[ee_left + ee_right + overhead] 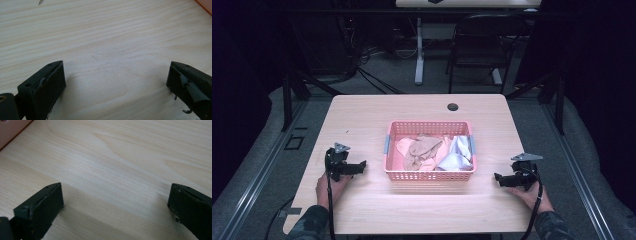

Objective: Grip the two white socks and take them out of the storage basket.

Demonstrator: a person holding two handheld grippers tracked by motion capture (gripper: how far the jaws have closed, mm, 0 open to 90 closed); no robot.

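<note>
A pale rectangular wooden table (362, 115) with rounded corners and fine straight grain carries, at its centre, a pink rectangular plastic basket (429, 175) with perforated lattice walls and grey-blue handles on its short ends. Inside the basket lie crumpled soft cloths: a tan fabric piece (424, 152) at the middle, a pale pink cloth (403, 146) to its left, and a white-lilac cloth (455, 155) heaped against the right wall. A small dark round grommet hole (453, 106) sits near the far edge of the table, well apart from the basket. The left gripper (361, 165), black and angular with a grey three-cornered plate on top, rests on the tabletop just left of the basket; in the left gripper view its jaws stand wide apart with only bare wood between them, and worn strips peel from the pad (192, 87) of one jaw. The right gripper (498, 178), of the same build, rests on the table to the right of the basket, its jaws likewise spread wide over bare wood with nothing held. Nothing lies between either gripper and the basket. Beyond the table stand a dark folding chair (479, 45) and a white desk leg (419, 50) on grey floor.
</note>
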